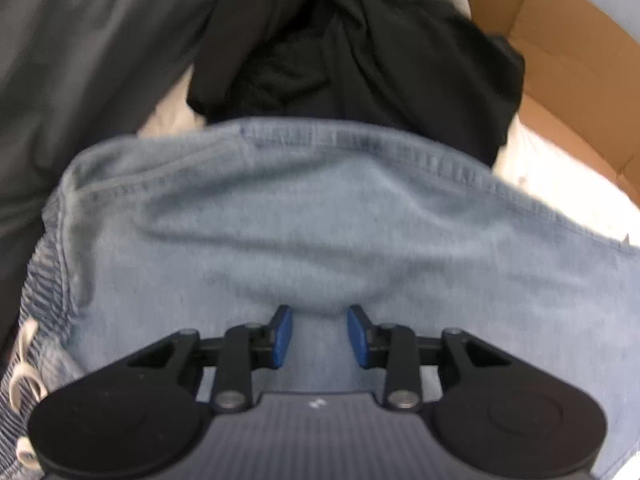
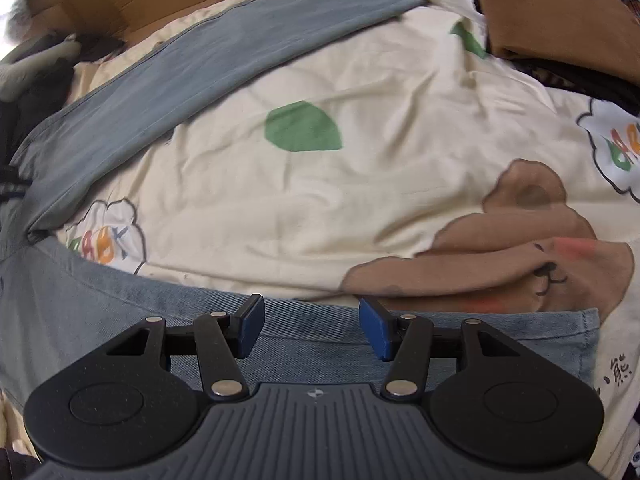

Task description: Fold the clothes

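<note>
My left claw (image 1: 319, 334) parted, denim jeans (image 1: 320, 220) bunched between pads. My right claw (image 2: 312, 326) wide over jeans leg; cartoon-bear bedsheet (image 2: 360, 184) ahead, cardboard box (image 2: 132, 0) beyond.

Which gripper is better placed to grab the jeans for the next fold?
Probably the left gripper: denim of the jeans already bulges between its open fingers. The right gripper is open too, but hovers over flat denim at the leg's edge.
</note>
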The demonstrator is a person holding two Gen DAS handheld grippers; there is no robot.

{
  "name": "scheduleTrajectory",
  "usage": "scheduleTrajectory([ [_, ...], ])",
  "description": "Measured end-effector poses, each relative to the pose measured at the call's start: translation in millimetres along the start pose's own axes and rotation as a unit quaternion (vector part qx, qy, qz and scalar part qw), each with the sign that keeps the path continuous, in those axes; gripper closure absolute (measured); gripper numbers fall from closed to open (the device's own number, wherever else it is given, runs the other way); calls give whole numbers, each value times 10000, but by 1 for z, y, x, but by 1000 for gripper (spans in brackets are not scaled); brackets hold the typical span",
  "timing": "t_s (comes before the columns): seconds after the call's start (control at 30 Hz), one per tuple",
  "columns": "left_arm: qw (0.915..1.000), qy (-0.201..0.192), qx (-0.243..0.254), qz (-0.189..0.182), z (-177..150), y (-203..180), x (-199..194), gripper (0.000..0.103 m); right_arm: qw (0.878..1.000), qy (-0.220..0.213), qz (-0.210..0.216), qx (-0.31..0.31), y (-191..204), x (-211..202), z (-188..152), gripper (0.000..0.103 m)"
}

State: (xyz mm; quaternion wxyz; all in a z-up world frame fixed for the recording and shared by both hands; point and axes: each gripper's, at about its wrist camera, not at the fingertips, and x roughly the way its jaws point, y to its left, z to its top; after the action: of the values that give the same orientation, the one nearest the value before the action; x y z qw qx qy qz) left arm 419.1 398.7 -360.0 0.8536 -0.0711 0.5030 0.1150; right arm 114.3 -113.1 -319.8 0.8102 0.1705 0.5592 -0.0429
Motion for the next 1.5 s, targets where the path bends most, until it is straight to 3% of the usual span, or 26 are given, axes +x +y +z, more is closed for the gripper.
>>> scheduleTrajectory([
  [0.1,9996,-259,-63,60,9,1,-2,70,9999,51,-38,-160,4,2,-1,44],
  [0.23,9997,-85,3,229,24,-2,13,70,9998,107,-85,-168,3,6,-2,44],
  [0.47,9991,-194,79,379,50,-8,35,70,9996,188,-159,-149,1,17,-2,44],
  [0.9,9977,197,-276,588,87,-15,54,71,9991,355,-209,-136,-6,26,-15,41],
  [1.0,9975,-153,-174,674,79,-27,33,75,9992,337,-198,-59,-7,26,-17,40],
  [1.07,9981,-308,13,530,69,-40,20,75,9993,328,-177,-44,-7,26,-18,39],
  [1.3,9981,-138,571,-161,44,-103,10,75,9995,296,-93,-29,-9,27,-22,37],
  [1.5,9936,-206,1090,195,40,-153,41,75,9996,286,9,-3,-12,28,-23,36],
])
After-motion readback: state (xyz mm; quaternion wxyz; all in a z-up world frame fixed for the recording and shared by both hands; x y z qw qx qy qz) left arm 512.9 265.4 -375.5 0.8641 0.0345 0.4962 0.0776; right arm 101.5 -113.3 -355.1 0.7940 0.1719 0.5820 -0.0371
